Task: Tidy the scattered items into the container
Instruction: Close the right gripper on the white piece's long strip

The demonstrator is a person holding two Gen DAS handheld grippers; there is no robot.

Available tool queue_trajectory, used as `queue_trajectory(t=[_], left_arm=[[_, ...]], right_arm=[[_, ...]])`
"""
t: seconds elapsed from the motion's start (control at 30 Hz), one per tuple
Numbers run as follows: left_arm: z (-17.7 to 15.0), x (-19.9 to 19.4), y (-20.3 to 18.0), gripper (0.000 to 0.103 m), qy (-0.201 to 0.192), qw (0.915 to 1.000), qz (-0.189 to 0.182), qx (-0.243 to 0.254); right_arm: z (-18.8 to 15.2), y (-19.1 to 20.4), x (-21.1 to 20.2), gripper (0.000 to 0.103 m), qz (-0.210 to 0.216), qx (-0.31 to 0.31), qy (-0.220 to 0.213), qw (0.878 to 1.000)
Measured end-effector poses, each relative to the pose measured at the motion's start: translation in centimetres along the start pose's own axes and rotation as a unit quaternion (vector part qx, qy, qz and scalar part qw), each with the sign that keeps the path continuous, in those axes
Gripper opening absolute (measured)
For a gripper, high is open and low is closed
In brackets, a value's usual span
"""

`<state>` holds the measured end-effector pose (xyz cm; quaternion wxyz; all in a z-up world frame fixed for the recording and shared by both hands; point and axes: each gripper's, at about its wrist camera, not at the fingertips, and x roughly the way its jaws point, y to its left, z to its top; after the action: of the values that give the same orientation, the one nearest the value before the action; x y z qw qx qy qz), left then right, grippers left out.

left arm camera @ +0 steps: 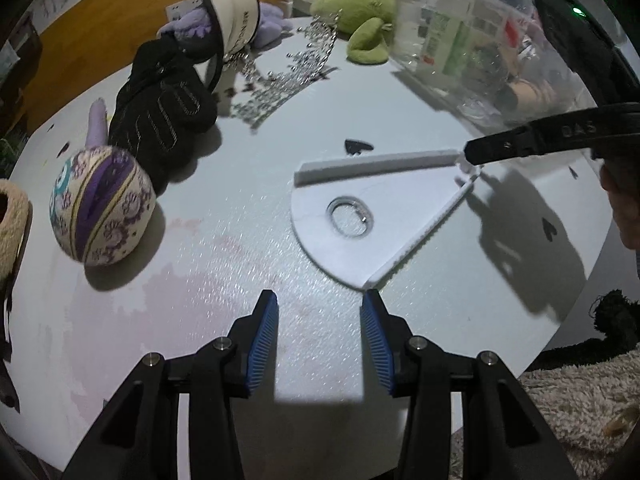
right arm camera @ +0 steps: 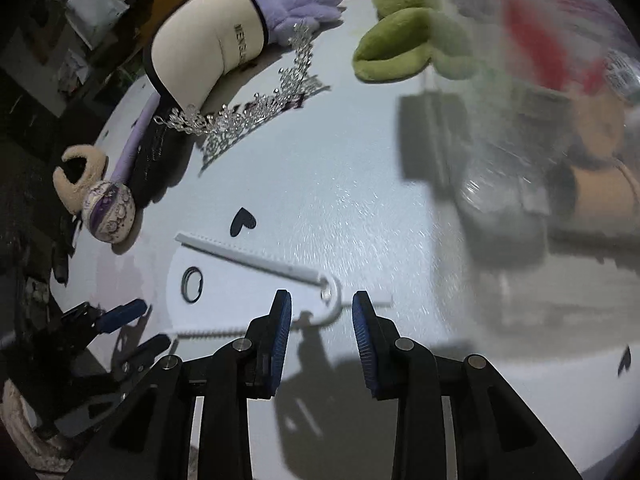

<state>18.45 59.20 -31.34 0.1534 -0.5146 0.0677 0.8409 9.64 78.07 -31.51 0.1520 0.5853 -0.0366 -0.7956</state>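
The white folding fan (left arm camera: 360,224) looks light, thin and easily bent. Its stiff rib (left arm camera: 376,164) suits gripping. Both the left gripper (left arm camera: 319,336) and right gripper (right arm camera: 320,340) stand apart, empty.

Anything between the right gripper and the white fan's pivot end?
Nothing visible. The right gripper has open jaws straddling the white fan at its pivot end, only bare table around it. The left gripper is open at the fan's far corner, off the right one's line.

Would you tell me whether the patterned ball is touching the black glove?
Cannot tell: in the left wrist view the ball sits against the black glove, overlapping it with no gap or contact plainly shown.
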Motion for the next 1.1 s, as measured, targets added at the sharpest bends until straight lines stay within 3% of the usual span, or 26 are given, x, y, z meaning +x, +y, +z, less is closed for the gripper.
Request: queue_trajectory(t=[0.2, 0.47, 0.6, 0.7, 0.87, 1.1], left_arm=[[0.1, 0.3, 0.5, 0.044, 0.004, 0.9999, 0.009, -0.009], [1.9, 1.3, 1.0, 0.044, -0.003, 0.9997, 0.012, -0.02], [3.1, 1.8, 0.8, 0.044, -0.006, 0.9997, 0.007, -0.022], [3.7, 1.8, 0.5, 0.044, -0.006, 0.9998, 0.001, -0.021], [3.6, 0.8, 0.7, 0.044, -0.01, 0.999, -0.014, -0.04], [4.1, 0.2, -0.4, 0.044, -0.012, 0.998, -0.028, -0.054]], right_arm=[[-0.4, 1.0, 0.7, 0.032, -0.027, -0.042, 0.004, 0.999], [-2.6, -0.5, -0.3, 0.032, -0.009, 0.0, 0.02, 1.0], [-4.0, -0.8, -0.1, 0.032, -0.02, 0.001, 0.046, 0.999], [-4.7, -1.0, -1.3, 0.032, -0.014, 0.001, 0.035, 0.999], [-3.0, -1.9, -3.9, 0.032, -0.008, 0.008, -0.006, 1.0], [0.6, -0.7, -2.6, 0.032, -0.006, -0.052, 0.0, 0.999]])
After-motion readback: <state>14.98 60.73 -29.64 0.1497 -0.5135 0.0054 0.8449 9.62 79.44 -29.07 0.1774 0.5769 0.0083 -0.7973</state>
